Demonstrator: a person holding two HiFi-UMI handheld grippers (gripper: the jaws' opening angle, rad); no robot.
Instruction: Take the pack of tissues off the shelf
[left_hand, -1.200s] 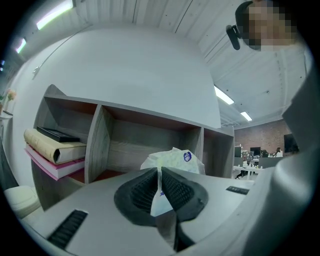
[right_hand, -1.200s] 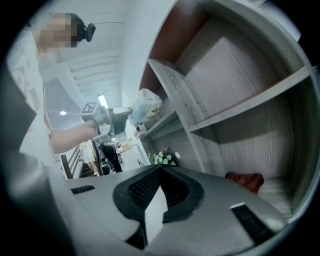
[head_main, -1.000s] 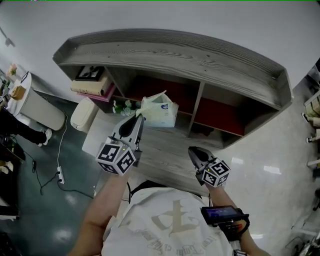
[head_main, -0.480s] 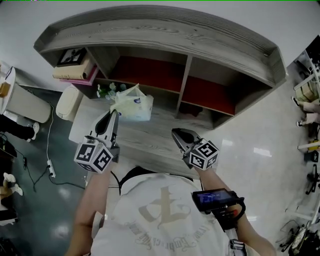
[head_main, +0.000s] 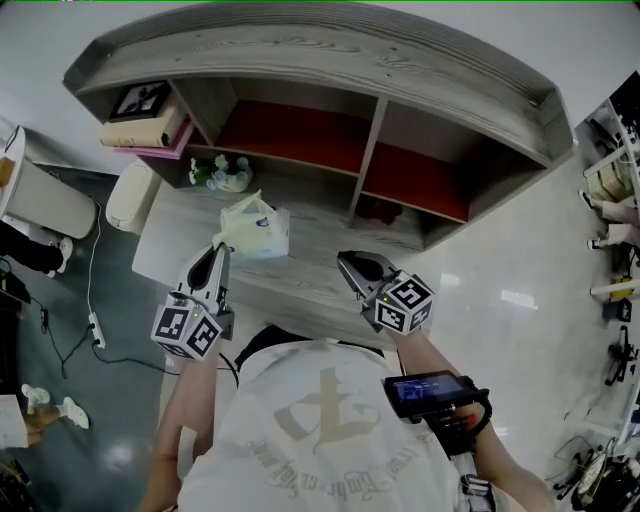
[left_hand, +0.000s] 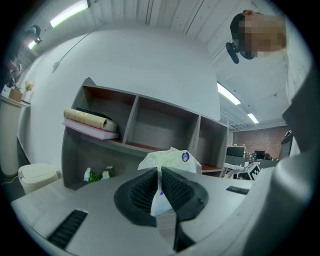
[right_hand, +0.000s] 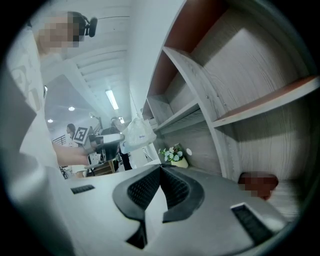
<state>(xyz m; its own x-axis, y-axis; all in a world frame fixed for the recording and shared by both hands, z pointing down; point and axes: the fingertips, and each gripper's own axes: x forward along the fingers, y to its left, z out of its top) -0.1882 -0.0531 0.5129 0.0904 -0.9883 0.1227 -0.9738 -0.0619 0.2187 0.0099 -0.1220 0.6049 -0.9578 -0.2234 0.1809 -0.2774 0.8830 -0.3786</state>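
Observation:
The pack of tissues (head_main: 256, 228) is a pale soft packet with a blue mark, held out in front of the wooden shelf unit (head_main: 330, 60), off its compartments. My left gripper (head_main: 219, 252) is shut on the packet's thin plastic flap. In the left gripper view the flap (left_hand: 161, 190) is pinched between the two dark pads and the pack (left_hand: 171, 160) stands above them. My right gripper (head_main: 358, 266) hovers to the right, shut with nothing between its jaws. The right gripper view shows the hanging pack (right_hand: 138, 131) at the left.
Books (head_main: 148, 133) lie in the shelf's left compartment under a framed picture (head_main: 140, 99). A small pot of flowers (head_main: 226, 173) sits on the desk surface (head_main: 320, 265) by the shelf. A white bin (head_main: 130, 197) stands on the floor at the left. The red-lined compartments (head_main: 290, 135) are empty.
My left gripper has drawn back toward me and lower with the tissue pack, away from the shelf. The right gripper has shifted slightly left and the view has tilted.

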